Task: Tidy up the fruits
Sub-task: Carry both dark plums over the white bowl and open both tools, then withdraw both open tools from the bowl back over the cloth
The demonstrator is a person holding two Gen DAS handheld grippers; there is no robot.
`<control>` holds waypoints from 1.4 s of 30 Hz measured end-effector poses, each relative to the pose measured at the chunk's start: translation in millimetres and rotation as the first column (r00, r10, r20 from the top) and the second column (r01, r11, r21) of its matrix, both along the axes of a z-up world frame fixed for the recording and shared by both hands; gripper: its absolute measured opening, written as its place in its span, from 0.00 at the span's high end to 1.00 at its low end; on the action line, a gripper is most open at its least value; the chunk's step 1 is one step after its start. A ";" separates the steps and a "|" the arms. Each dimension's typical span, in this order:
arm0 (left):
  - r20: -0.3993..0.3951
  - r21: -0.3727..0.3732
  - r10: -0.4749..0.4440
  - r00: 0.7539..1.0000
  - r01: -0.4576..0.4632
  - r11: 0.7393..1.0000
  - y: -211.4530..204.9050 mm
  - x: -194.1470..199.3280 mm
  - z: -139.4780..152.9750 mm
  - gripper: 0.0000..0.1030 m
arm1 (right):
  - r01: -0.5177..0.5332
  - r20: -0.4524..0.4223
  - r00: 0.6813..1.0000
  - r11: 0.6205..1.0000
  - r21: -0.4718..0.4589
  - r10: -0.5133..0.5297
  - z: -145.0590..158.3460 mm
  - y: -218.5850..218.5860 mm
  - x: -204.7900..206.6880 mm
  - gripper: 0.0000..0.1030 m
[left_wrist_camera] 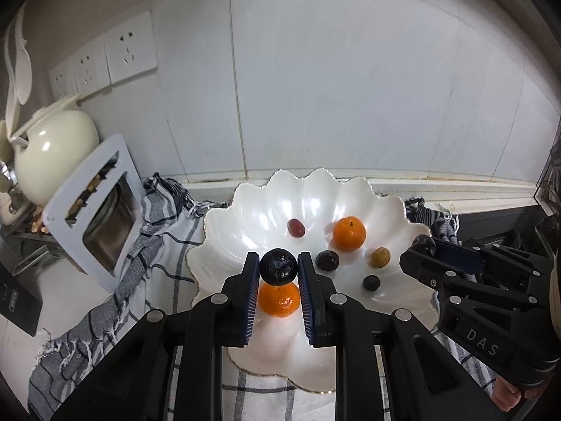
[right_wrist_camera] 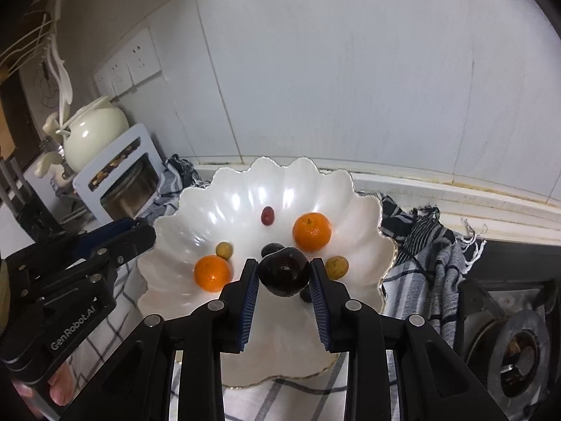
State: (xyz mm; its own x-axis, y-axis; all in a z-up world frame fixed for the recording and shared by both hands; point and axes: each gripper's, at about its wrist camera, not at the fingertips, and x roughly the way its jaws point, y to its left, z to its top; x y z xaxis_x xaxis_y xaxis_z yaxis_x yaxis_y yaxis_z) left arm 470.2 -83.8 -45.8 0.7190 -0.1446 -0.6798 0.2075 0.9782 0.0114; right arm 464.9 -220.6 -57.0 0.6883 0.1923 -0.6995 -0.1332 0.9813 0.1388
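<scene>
Left tool [left_wrist_camera: 278, 266] grips a blueberry [left_wrist_camera: 278, 267]; right tool [right_wrist_camera: 284, 275] a plum [right_wrist_camera: 284, 273]; both tilted over the bowl [right_wrist_camera: 245, 182].

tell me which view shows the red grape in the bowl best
The left wrist view: the red grape lies unblocked on the bowl and looks slightly larger. The right wrist view shows it unblocked too, but smaller.

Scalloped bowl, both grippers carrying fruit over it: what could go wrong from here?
1. The left gripper pinches a small black fruit only at its fingertips; a slip would likely drop it onto the orange right below and send it rolling.
2. The right gripper holds a dark plum above loose fruit; releasing there may knock the yellow fruit toward the rim.
3. The bowl sits on a rumpled checked cloth, so a nudge could shift it.
</scene>
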 end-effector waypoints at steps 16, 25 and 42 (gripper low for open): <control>-0.043 0.061 0.019 0.999 -0.016 0.998 3.5 5.8 -11.4 0.49 | 0.033 -0.028 0.999 0.998 -0.048 -0.034 -7.4 0.7 6.3 0.55; 0.069 0.131 0.049 0.996 -0.057 0.990 19.5 -34.8 9.9 0.29 | 0.083 0.046 0.996 0.992 -0.089 -0.079 8.0 8.7 -33.1 0.40; 0.210 0.063 0.080 0.974 -0.095 0.993 38.8 -143.1 58.1 0.13 | 0.137 0.211 0.971 0.987 -0.087 -0.116 55.5 10.8 -144.8 0.24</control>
